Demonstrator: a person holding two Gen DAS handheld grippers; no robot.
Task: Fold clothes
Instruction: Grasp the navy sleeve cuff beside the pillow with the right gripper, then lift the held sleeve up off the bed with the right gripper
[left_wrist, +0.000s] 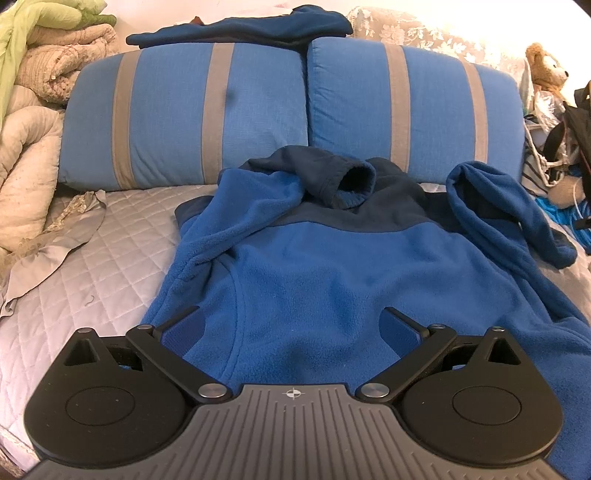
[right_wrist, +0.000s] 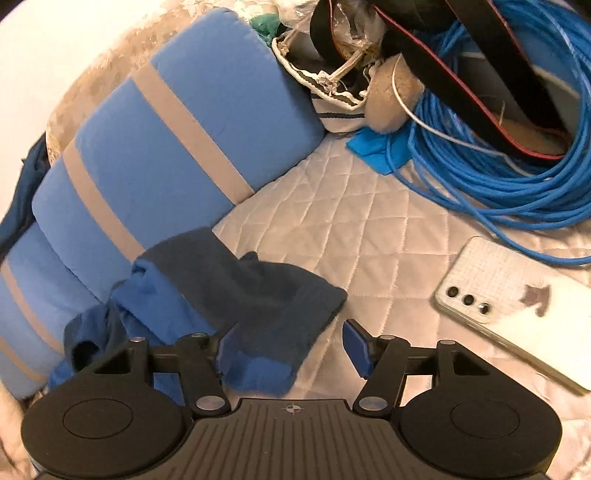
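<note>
Partly cut off by the left gripper (left_wrist: 291, 328): soft blue fleece jacket (left_wrist: 332, 266) on quilted bedspread (left_wrist: 110, 258). Spread wide, gripping nothing. Right gripper (right_wrist: 288, 343) parted over navy cuff (right_wrist: 266, 295), pads clear.

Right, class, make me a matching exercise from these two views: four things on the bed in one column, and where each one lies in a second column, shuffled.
Things:
1. fleece jacket
2. phone
3. blue cable coil
4. folded dark blue garment

Places:
A. on top of the striped pillows
B. face down on the quilt, near the cable
C. spread across the quilt in front of the pillows
D. heaped at the bed's cluttered side, beside a black strap

Pairs: 1-C, 2-B, 3-D, 4-A
</note>
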